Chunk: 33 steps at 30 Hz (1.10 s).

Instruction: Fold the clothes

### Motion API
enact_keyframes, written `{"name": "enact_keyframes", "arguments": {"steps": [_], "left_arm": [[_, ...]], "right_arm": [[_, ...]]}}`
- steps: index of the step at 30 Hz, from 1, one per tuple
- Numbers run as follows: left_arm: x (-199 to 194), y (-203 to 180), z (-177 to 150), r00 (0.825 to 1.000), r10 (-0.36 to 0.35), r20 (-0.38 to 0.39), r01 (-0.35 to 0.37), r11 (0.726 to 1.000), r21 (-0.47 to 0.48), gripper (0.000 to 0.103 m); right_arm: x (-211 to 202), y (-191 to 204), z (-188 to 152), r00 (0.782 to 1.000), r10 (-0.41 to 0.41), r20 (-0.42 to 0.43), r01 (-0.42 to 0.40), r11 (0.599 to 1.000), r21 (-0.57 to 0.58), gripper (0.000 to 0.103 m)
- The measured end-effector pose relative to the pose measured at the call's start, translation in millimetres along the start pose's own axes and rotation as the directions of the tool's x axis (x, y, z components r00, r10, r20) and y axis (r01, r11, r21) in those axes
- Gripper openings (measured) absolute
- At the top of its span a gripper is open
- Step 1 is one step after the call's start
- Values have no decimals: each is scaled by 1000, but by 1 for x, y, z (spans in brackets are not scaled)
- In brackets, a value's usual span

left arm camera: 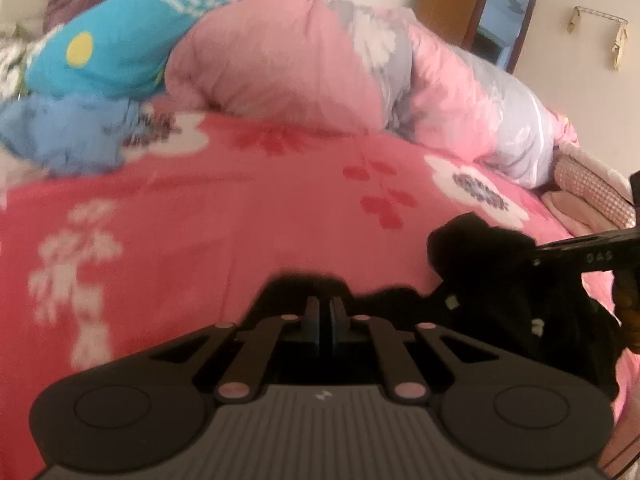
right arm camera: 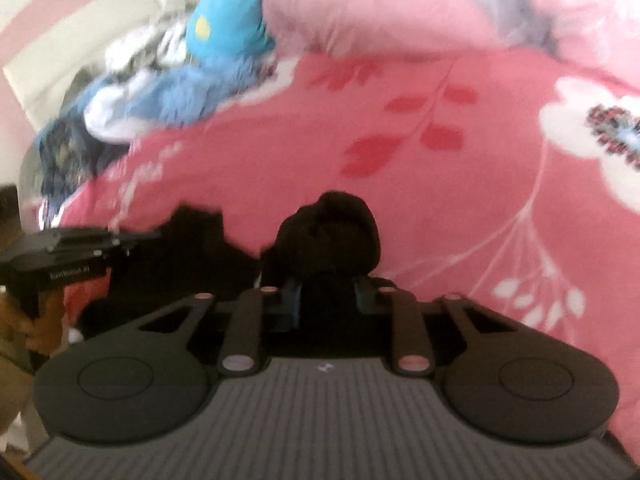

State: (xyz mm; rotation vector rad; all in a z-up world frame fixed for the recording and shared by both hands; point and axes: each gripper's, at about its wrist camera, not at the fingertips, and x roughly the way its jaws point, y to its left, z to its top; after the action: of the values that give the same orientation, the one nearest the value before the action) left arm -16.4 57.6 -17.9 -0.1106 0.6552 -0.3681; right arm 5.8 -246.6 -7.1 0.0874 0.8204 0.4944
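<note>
One view alone: mirror (left arm camera: 505, 20).

Black garment (right arm camera: 332, 236), pink floral bedspread (left arm camera: 224, 216)

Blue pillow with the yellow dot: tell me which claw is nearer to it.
Left. The blue pillow lies ahead and to the left of the left claw. The right claw sits farther right, beyond the left one; both pinch the black garment.
</note>
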Motion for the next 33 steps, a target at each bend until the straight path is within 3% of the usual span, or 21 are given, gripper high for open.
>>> {"name": "enact_keyframes", "arguments": {"steps": [9, 18, 26, 29, 31, 33], "left_arm": [[50, -19, 78, 988, 87, 130, -103, 987, 125, 5], [131, -36, 158, 971, 146, 189, -175, 973, 149, 5], [190, -50, 185, 951, 207, 231, -249, 953, 171, 5], [210, -43, 187, 960, 220, 176, -246, 958, 149, 7], [219, -37, 184, 970, 210, 120, -224, 967, 125, 18], [223, -31, 179, 978, 196, 67, -202, 975, 98, 50]], "right_arm": [[-16, -48, 39, 979, -130, 156, 119, 990, 78, 20], [-5, -115, 105, 917, -252, 310, 209, 964, 165, 20], [24, -167, 170, 850, -313, 423, 227, 943, 242, 20], [41, -187, 184, 850, -322, 417, 224, 937, 267, 21], [55, -201, 187, 869, -337, 363, 234, 925, 299, 25], [69, -215, 187, 886, -358, 294, 253, 905, 341, 33]]}}
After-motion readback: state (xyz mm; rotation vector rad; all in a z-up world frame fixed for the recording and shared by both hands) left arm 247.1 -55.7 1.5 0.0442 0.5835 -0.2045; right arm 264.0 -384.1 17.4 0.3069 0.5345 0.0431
